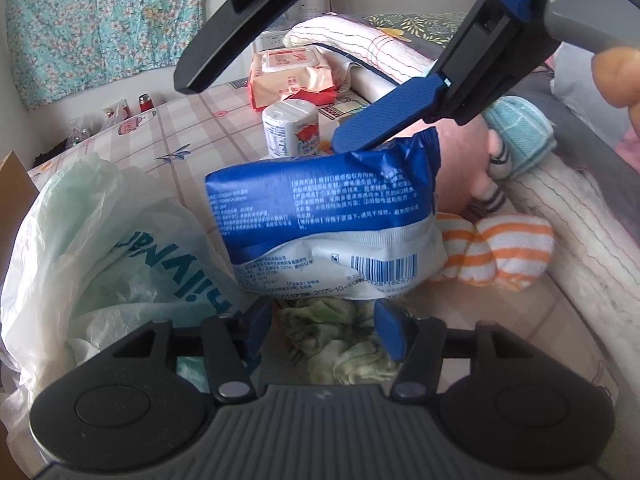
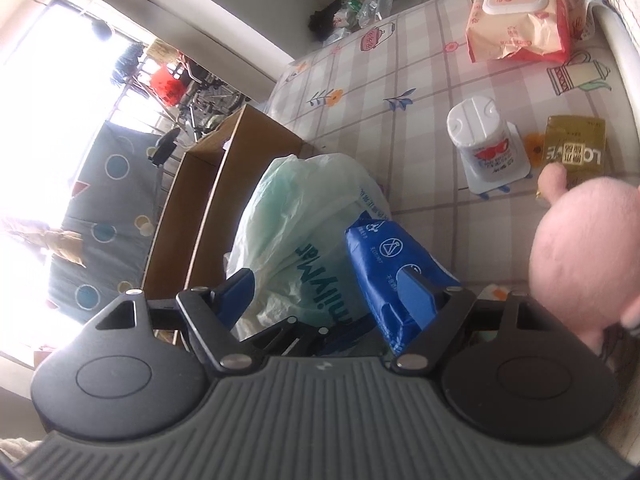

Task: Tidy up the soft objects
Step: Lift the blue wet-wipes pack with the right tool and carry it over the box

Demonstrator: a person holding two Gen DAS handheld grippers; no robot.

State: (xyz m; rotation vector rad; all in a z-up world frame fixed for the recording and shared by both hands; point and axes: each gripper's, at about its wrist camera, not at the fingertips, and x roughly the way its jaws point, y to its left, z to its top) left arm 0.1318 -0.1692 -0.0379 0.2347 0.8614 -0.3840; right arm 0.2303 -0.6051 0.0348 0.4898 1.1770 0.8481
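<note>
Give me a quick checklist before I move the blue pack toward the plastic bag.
1. Left gripper open, not squeezing the blue pack: ok.
2. Right gripper open wide: ok.
3. Right fingers closed on the pack: not ok; one finger only rests at its top edge.
4. Plastic bag mouth open: ok.
5. Pack stands unsupported: cannot tell.

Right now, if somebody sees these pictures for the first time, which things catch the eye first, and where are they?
The blue and white wipes pack stands out first, upright in the middle beside the pale plastic bag. Close by are a pink plush toy to its right and orange-striped socks at the pack's lower right corner. Farther back on the checked sheet lies a pink wipes pack.
</note>
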